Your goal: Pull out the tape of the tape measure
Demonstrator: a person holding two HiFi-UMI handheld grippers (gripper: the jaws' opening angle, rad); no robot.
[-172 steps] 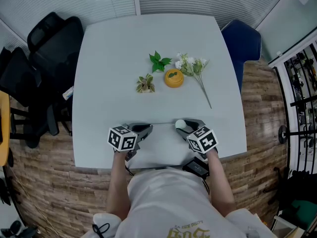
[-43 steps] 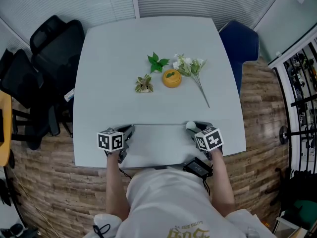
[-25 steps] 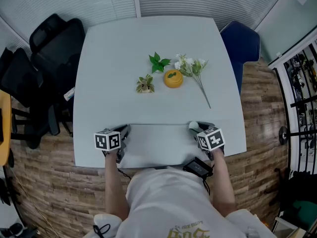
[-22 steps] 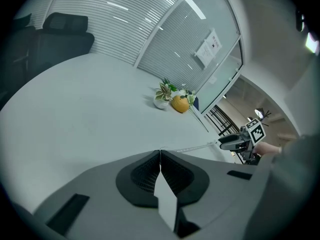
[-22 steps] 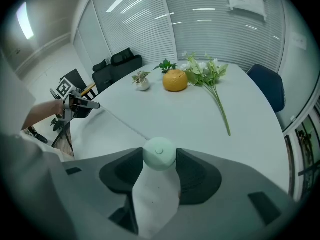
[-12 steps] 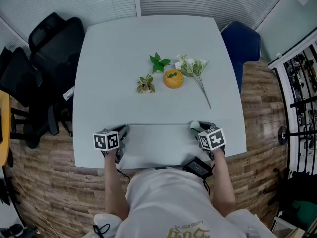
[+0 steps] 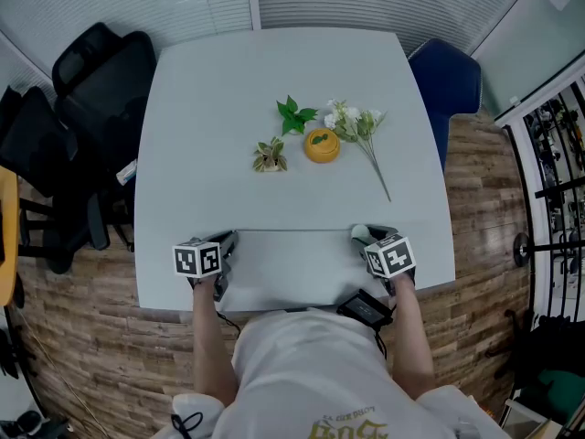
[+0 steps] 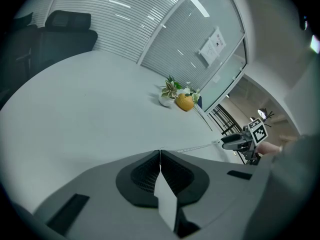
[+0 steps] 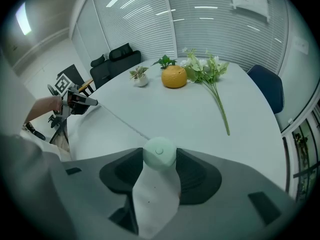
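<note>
A pale green round tape measure (image 9: 159,153) sits between the jaws of my right gripper (image 9: 159,159), which is shut on it near the table's front right (image 7: 359,233). Its thin tape (image 7: 292,230) runs straight to the left, just above the table. My left gripper (image 7: 229,240) is shut on the tape's end at the front left. In the left gripper view the jaws (image 8: 160,152) meet on the tape tip, and the tape (image 8: 195,147) leads away to the right gripper (image 8: 235,141). The right gripper view shows the tape (image 9: 120,119) reaching the left gripper (image 9: 85,101).
An orange ornament (image 7: 321,144), white flowers on a long stem (image 7: 356,122), a green sprig (image 7: 292,114) and a small potted plant (image 7: 268,156) lie mid-table. Black chairs (image 7: 91,71) stand left, a blue chair (image 7: 448,76) right. The table's front edge (image 7: 292,307) is just behind both grippers.
Since the oldest frame the two grippers have moved apart and the tape between them has grown longer. Over the last second neither gripper has visibly moved.
</note>
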